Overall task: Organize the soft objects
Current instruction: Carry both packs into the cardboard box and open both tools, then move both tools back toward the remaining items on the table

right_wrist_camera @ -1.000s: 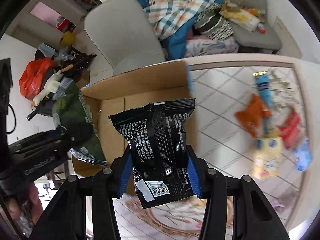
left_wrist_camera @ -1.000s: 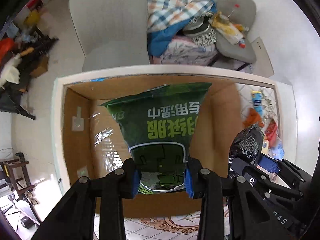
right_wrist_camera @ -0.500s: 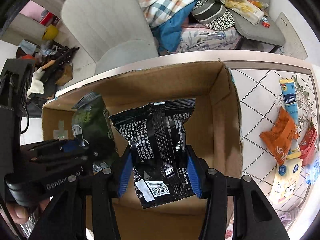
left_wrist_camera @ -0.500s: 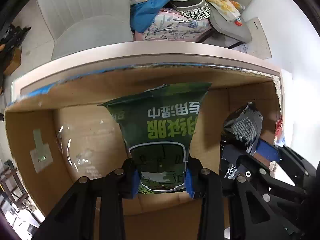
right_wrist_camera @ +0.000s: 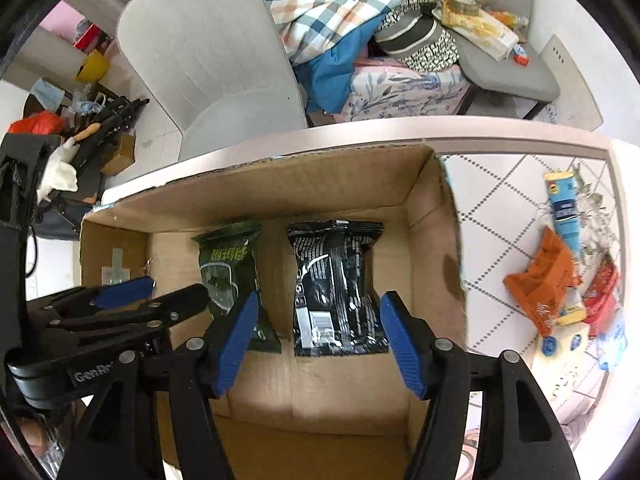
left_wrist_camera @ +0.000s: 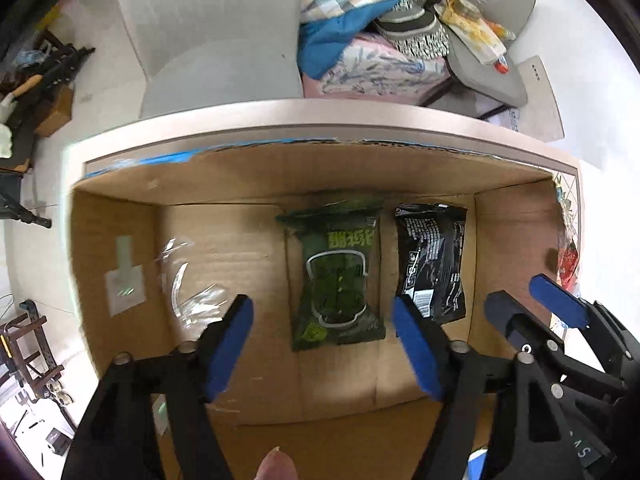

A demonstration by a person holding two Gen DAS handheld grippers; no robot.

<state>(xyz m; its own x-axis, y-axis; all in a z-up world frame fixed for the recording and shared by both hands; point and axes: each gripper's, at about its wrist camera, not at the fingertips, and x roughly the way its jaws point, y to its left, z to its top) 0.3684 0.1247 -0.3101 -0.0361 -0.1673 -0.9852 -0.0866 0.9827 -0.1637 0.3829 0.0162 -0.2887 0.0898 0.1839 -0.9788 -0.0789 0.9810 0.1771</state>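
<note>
A green snack packet (left_wrist_camera: 336, 276) and a black snack packet (left_wrist_camera: 434, 262) lie flat side by side on the floor of an open cardboard box (left_wrist_camera: 120, 216). My left gripper (left_wrist_camera: 322, 312) is open and empty above the green packet. My right gripper (right_wrist_camera: 318, 308) is open and empty above the black packet (right_wrist_camera: 334, 284); the green packet (right_wrist_camera: 232, 260) lies to its left in the box (right_wrist_camera: 432, 240). Each gripper shows at the edge of the other's view.
Several more soft packets lie on the tiled tabletop right of the box, among them an orange one (right_wrist_camera: 544, 280), a red one (right_wrist_camera: 604, 292) and a blue tube (right_wrist_camera: 564, 208). A grey chair (right_wrist_camera: 208, 60) and a pile of clothes (right_wrist_camera: 360, 20) stand beyond the table's far edge.
Both grippers have opened and let go of their packets. The green and black packets now lie on the box floor, and both grippers have drawn back above them.
</note>
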